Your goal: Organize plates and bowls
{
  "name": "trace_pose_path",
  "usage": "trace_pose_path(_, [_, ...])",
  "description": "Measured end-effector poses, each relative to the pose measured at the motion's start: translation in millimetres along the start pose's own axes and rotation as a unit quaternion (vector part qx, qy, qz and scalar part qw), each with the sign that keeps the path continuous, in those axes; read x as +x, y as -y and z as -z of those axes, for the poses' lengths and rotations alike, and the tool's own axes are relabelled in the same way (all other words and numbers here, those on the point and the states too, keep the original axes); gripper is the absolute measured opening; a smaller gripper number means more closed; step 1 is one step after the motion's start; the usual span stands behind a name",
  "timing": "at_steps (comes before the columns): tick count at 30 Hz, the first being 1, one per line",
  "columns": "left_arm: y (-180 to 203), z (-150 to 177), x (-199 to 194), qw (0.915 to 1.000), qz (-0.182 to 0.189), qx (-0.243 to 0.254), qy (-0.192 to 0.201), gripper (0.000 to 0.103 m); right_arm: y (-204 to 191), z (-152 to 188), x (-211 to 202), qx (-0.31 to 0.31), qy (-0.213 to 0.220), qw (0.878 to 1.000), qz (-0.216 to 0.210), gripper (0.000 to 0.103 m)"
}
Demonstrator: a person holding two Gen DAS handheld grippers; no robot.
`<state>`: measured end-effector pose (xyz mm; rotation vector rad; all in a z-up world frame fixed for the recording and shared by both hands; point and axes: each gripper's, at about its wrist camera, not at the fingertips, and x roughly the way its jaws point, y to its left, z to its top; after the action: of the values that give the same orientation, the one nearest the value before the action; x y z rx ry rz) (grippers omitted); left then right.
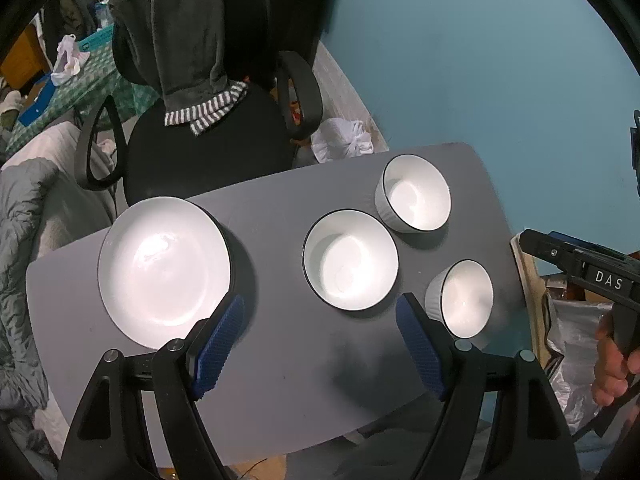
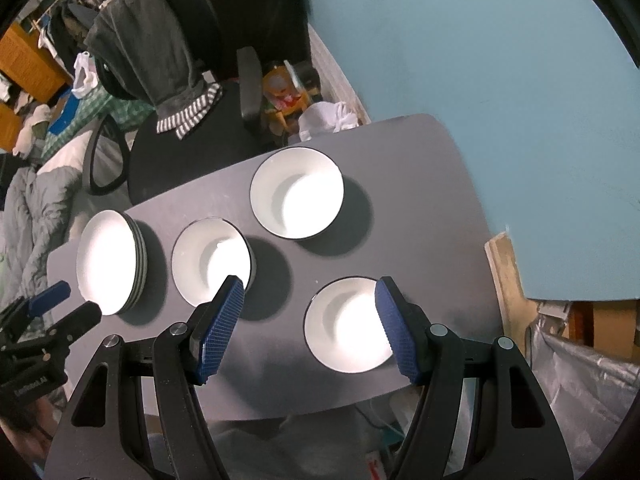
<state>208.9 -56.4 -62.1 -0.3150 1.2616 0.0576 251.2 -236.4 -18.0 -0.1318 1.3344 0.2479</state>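
Note:
Four white dishes sit on a grey table (image 1: 280,380). A stack of plates (image 1: 164,268) is at the left, a wide bowl (image 1: 350,260) in the middle, a ribbed bowl (image 1: 414,194) at the far right and another ribbed bowl (image 1: 464,298) at the near right. My left gripper (image 1: 320,308) hangs open above the table between the plates and the middle bowl, holding nothing. In the right wrist view the plates (image 2: 110,262), middle bowl (image 2: 212,266), far bowl (image 2: 297,192) and near bowl (image 2: 348,324) show again. My right gripper (image 2: 309,286) is open above the near bowl, empty.
A black office chair (image 1: 208,152) draped with a dark garment stands behind the table's far edge. A blue wall (image 1: 480,60) lies to the right. Plastic bags (image 2: 580,380) sit beyond the table's right edge. A hand (image 1: 612,364) grips the right tool's handle.

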Motion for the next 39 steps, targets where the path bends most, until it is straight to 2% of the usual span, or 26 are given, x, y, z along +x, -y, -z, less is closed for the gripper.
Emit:
trace_pose_path(11, [-1.3, -13.6, 36.6, 0.9995, -0.009, -0.007, -0.03, 0.08, -0.3, -15.5, 30.9, -0.01, -0.029, 0.999, -0.011, 0.067])
trace_pose_path(23, [-8.1, -23.5, 77.7, 0.9981, -0.012, -0.017, -0.058, 0.08, -10.8, -20.8, 88.7, -0.028, -0.086, 0.994, -0.053, 0.067])
trace_pose_path(28, [-10.5, -25.0, 92.4, 0.9977, -0.003, -0.021, -0.064, 0.08, -18.8, -21.1, 112.9, -0.04, -0.105, 0.992, -0.059, 0.067])
trace_pose_path(39, [-13.0, -21.8, 135.7, 0.9954, -0.009, -0.02, -0.093, 0.08, -33.9, -18.8, 154.7, -0.064, -0.13, 0.988, -0.058, 0.068])
